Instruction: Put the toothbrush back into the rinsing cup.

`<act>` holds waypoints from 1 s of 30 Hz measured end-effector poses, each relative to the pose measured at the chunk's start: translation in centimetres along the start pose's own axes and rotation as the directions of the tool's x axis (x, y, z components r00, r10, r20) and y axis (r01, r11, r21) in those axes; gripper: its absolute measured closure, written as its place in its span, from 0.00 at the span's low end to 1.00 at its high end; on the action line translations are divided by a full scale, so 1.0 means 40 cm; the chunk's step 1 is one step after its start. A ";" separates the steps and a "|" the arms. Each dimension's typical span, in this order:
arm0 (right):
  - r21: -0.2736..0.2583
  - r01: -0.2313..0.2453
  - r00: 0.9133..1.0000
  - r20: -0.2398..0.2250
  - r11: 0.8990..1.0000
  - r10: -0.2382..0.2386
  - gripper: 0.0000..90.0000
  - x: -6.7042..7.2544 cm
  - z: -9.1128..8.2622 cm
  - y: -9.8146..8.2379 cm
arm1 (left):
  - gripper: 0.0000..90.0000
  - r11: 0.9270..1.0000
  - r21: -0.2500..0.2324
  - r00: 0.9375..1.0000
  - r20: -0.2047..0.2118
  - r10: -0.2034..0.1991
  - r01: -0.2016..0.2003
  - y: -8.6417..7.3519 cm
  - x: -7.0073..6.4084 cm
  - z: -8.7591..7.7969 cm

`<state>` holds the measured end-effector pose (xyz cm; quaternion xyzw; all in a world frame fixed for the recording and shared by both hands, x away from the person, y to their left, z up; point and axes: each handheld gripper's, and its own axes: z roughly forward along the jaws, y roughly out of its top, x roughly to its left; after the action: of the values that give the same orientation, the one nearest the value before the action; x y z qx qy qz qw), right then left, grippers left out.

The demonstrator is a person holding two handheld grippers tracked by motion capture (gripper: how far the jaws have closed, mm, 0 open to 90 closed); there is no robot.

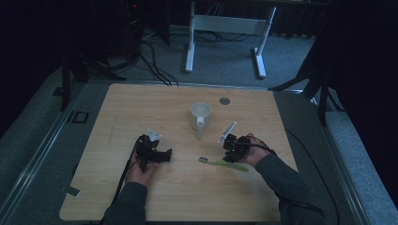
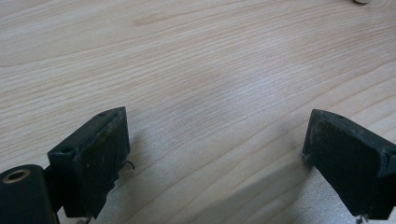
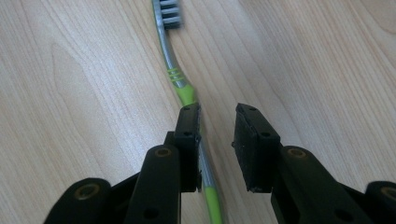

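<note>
Green and grey, the toothbrush (image 3: pixel 180 77) lies flat on the wooden table (image 1: pixel 187 197), its handle running in between the jaws of the right gripper (image 3: pixel 217 130) and its bristle head pointing away ahead of them. In the right gripper view the handle lies close against the inner face of the jaw on the left, while the jaw on the right stands clear of it with bare wood showing in the gap, so the jaws are part spread around the handle and not yet pinching it. Judging from this, the pick-up is only begun: the tool is placed over the handle, and the squeeze and the lift are yet to come.

Ahead of the right gripper and a little toward the other hand stands a white mug (image 1: pixel 200 116), upright, its handle turned toward the person. As far as the high view lets me see, nothing is in it, though the light is dim. It looks the likely place for the toothbrush, so carrying it there and dropping it in would be what is left.

The left gripper (image 2: pixel 215 154) rests on the table well apart from the toothbrush, its jaws spread wide with only bare wood between them
</note>
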<state>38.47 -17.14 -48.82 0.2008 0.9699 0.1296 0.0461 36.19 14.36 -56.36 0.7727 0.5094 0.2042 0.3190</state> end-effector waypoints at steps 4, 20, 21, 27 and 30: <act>0.009 0.004 1.000 -0.007 1.000 -0.004 0.79 -0.001 0.002 0.002 | 0.08 1.000 0.000 1.000 0.000 0.000 0.000 0.000 0.000 0.000; 0.063 0.030 0.999 -0.029 0.998 -0.028 0.79 0.004 0.013 0.019 | 0.08 1.000 0.001 1.000 0.001 0.002 -0.002 0.000 0.000 0.000; 0.067 0.029 0.999 -0.029 0.997 -0.028 0.79 0.004 0.013 0.021 | 0.08 1.000 0.001 1.000 0.000 0.002 -0.002 0.000 0.000 0.000; 0.086 0.045 0.999 -0.032 0.995 -0.042 0.79 0.005 0.015 0.026 | 0.08 1.000 0.001 1.000 0.000 0.002 -0.002 0.000 0.000 0.000; 0.095 0.045 0.998 -0.036 0.994 -0.042 0.79 0.006 0.016 0.029 | 0.08 1.000 0.001 1.000 0.000 0.001 -0.001 0.000 0.000 0.000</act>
<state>38.78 -15.88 -49.12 0.1793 0.9799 0.0850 0.0227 36.19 14.37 -56.35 0.7733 0.5089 0.2040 0.3185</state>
